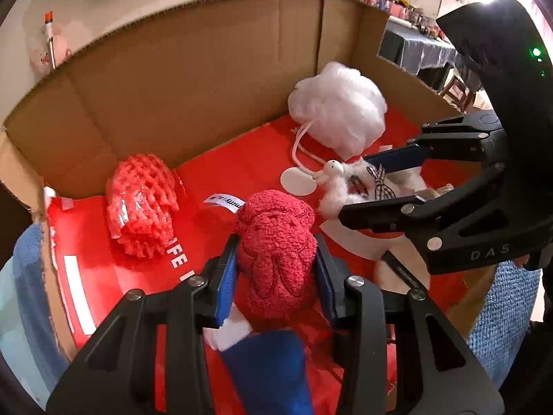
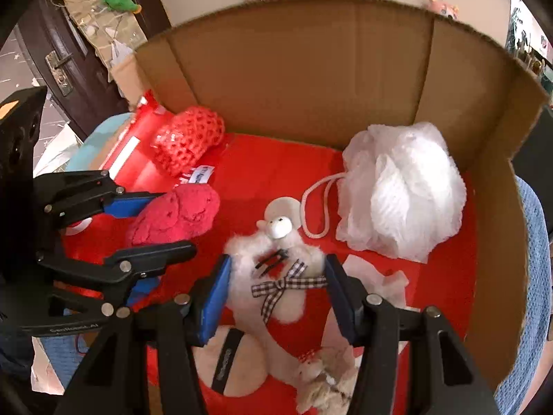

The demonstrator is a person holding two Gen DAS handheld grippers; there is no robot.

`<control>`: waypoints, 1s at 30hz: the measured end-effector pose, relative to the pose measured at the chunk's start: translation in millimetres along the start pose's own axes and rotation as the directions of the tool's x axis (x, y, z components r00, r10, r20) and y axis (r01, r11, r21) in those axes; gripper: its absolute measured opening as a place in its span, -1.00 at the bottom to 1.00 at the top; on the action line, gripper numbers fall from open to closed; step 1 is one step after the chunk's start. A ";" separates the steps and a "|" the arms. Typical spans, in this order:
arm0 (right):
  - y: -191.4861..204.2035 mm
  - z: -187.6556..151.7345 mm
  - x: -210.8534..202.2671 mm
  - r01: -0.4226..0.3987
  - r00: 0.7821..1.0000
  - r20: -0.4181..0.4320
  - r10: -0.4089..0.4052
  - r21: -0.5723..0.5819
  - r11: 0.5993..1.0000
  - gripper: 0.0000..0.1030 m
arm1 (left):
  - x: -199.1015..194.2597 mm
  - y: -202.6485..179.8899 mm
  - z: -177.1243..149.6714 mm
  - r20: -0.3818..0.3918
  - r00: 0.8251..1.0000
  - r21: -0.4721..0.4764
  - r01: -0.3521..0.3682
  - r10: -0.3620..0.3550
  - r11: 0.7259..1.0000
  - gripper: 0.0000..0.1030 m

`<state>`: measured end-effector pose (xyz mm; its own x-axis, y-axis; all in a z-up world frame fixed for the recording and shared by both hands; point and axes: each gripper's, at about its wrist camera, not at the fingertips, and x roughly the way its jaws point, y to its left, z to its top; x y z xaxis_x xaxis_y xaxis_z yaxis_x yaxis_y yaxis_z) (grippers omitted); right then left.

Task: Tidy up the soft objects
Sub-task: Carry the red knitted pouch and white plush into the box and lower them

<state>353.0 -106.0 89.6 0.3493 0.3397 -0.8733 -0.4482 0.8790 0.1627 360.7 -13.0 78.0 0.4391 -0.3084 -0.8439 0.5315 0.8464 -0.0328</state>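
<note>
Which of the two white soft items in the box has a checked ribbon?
The fluffy white plush toy between the right gripper fingers; its bow is checked. The white mesh bath pouf only has a plain cord loop.

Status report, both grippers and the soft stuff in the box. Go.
Left gripper shut on red fuzzy sock. Right gripper shut on white fluffy toy. Both over cardboard box. White bath pouf, red foam net lie clear.
</note>
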 end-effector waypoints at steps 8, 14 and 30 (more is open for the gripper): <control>-1.7 7.3 16.2 0.014 0.999 -0.053 -0.014 0.000 1.000 0.11 | 17.2 1.3 1.7 -0.045 0.999 -0.003 0.006 -0.006 1.000 -0.26; 6.2 8.3 21.0 0.028 0.997 -0.065 -0.029 -0.019 0.999 0.11 | 19.2 1.7 3.1 -0.059 0.998 -0.011 0.002 -0.003 1.000 -0.26; 18.5 11.0 30.9 0.038 0.997 -0.073 -0.040 -0.023 0.999 0.12 | 20.8 0.7 4.4 -0.064 0.998 -0.015 -0.003 0.002 1.000 -0.23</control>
<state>364.5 -75.5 70.8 0.3059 0.2791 -0.9102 -0.4532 0.8835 0.1186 373.3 -20.7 62.8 0.3924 -0.2783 -0.8767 0.5197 0.8535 -0.0383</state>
